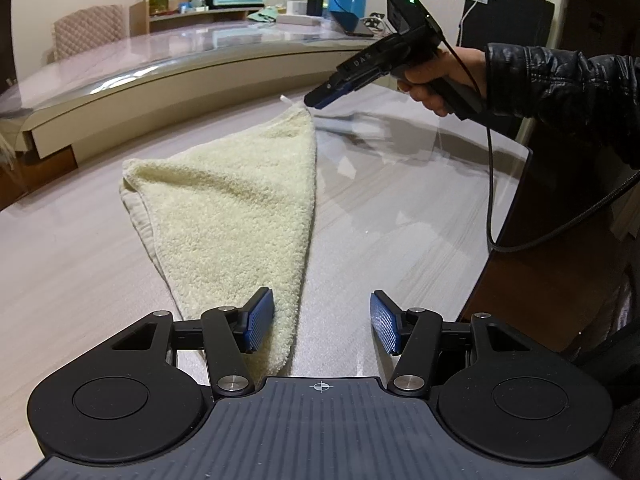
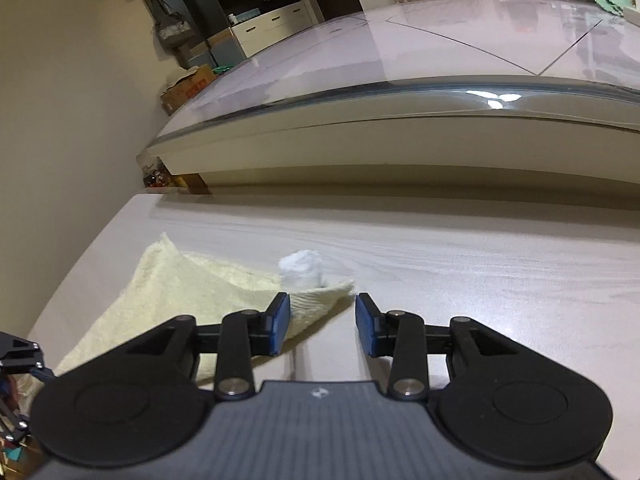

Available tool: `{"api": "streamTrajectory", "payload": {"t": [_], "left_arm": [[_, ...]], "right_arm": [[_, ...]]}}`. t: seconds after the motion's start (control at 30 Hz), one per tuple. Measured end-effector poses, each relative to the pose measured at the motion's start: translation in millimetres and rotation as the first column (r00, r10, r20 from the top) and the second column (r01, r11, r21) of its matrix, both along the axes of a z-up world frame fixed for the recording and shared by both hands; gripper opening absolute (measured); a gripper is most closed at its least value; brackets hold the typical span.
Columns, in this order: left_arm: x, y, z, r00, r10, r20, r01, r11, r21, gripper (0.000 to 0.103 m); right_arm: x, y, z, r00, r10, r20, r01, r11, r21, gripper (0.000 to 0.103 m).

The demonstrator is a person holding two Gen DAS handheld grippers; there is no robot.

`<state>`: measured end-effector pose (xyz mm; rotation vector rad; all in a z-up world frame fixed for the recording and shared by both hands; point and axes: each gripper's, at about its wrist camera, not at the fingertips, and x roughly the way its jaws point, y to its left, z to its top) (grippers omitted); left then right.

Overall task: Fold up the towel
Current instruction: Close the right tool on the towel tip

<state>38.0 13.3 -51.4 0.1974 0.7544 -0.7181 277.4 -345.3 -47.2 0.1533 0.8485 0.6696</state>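
Towel (image 1: 224, 208) lies folded on table (image 1: 400, 216); both grippers' fingers (image 1: 260, 320) spread, empty.

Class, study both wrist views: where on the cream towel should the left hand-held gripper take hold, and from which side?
Grip the towel's near corner, the narrow rounded tip lying by the left hand-held gripper's left pad. Come in low from the near side, along the table: the tip is thin and fits between the open jaws.

Left tongs (image 1: 322, 322) and right tongs (image 2: 322, 324) both gape apart.
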Motion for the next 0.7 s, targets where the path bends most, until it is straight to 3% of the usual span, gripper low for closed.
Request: {"api": "streamTrajectory", "payload": {"t": [0.33,0.57,0.6,0.7], "left_arm": [[-1.7,-1.2,2.0,1.000,0.005,-0.008,-0.005,1.000,0.003,0.060],[-5.8,-1.5,2.5,1.000,0.008,0.000,-0.008,1.000,0.001,0.061],[-6.5,-1.7,2.6,1.000,0.010,0.001,-0.010,1.000,0.001,0.061],[-8.0,-2.0,2.8,1.000,0.014,0.004,-0.014,1.000,0.000,0.061]], "right_arm": [[4.1,32.3,-0.1,1.000,-0.012,0.026,0.015,0.994,-0.109,0.040],[15.1,41.9,-5.2,0.998,-0.055,-0.016,0.053,0.996,-0.071,0.037],[15.2,40.5,-5.2,0.998,-0.062,-0.020,0.060,0.996,-0.066,0.035],[13.7,35.6,-7.5,0.994,-0.097,-0.049,0.095,0.994,-0.048,0.012]]}}
